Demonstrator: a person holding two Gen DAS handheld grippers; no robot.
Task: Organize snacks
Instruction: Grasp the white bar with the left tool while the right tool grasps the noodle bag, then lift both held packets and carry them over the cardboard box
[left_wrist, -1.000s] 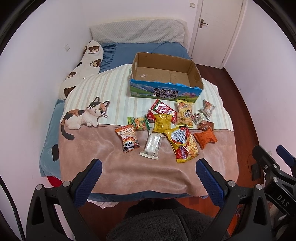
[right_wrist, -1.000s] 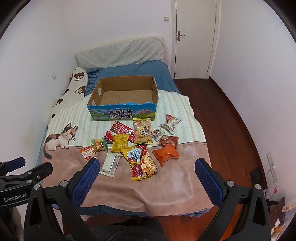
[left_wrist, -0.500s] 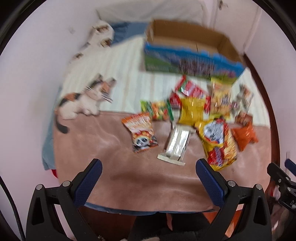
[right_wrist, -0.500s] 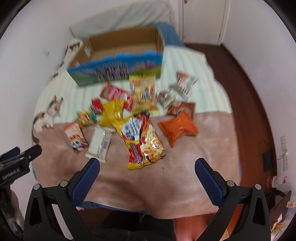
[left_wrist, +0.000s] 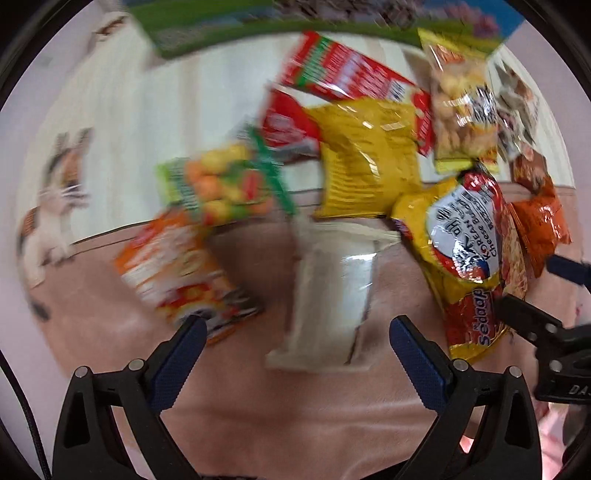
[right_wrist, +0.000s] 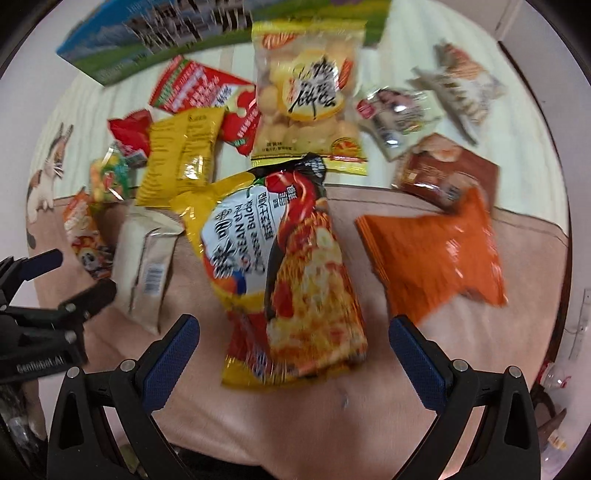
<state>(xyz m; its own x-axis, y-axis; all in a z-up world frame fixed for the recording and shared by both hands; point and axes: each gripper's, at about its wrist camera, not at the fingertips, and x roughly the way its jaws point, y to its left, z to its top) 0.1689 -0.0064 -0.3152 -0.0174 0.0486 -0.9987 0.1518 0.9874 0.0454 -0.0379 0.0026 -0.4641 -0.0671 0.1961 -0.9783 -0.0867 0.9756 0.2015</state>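
Several snack packets lie spread on a bed blanket. My left gripper (left_wrist: 295, 341) is open just short of a cream packet (left_wrist: 328, 295), with an orange panda packet (left_wrist: 177, 266) to its left. My right gripper (right_wrist: 291, 339) is open over the near end of a large yellow-red noodle packet (right_wrist: 280, 266). An orange packet (right_wrist: 436, 254) lies to its right, a yellow packet (right_wrist: 181, 155) and a clear biscuit bag (right_wrist: 310, 96) farther back. The blue cardboard box (right_wrist: 147, 40) stands behind the pile. Both views are blurred.
A brown packet (right_wrist: 447, 173) and small wrapped snacks (right_wrist: 399, 110) lie at the back right. The cat print (left_wrist: 55, 192) marks the blanket's left side. The bed edge drops to a wooden floor (right_wrist: 569, 332) on the right. Bare blanket (right_wrist: 332, 406) lies near me.
Both grippers have moved forward and down from a high view of the whole bed to just above the snack pile. Their jaws stay open. The snacks have not shifted.
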